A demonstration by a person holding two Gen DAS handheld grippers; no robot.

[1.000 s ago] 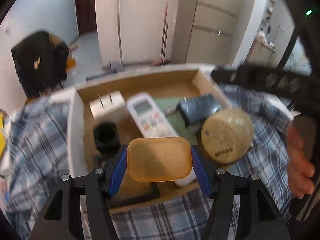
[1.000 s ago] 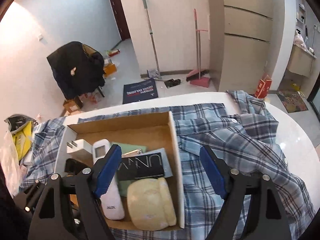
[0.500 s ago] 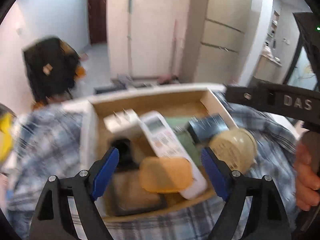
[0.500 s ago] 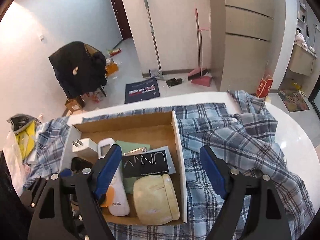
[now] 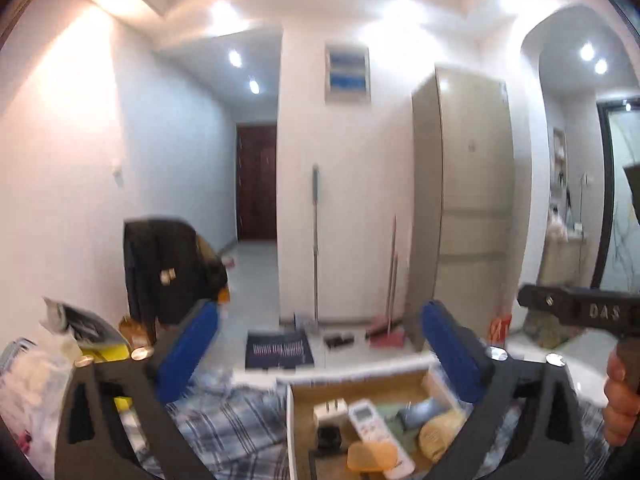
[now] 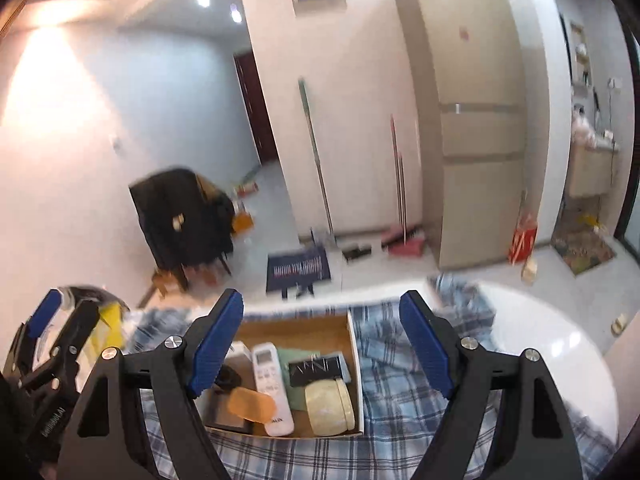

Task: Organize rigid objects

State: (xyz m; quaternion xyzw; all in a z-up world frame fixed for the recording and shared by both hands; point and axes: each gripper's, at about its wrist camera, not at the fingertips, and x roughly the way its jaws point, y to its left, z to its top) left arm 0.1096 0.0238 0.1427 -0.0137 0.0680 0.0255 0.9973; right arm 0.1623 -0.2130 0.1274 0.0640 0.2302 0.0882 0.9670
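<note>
A cardboard box (image 6: 355,344) sits on a plaid cloth and holds an orange soap-like case (image 6: 251,402), a white remote (image 6: 269,384), a cream round jar (image 6: 329,403), a black flat box (image 6: 318,369), a white plug adapter and a black item. The box also shows low in the left wrist view (image 5: 290,420), with the orange case (image 5: 370,456) at its near end. My left gripper (image 5: 318,354) is open and empty, raised above the box. My right gripper (image 6: 322,344) is open and empty, above the box.
The plaid cloth (image 6: 400,400) covers a white round table (image 6: 560,340). A yellow bag and clutter (image 5: 80,344) lie at the table's left. A black chair (image 6: 184,216), mop, broom and floor mat (image 6: 298,270) stand beyond.
My left gripper opened and let the orange case go into the box, then rose and tilted up. My right gripper also lifted and tilted up, staying open.
</note>
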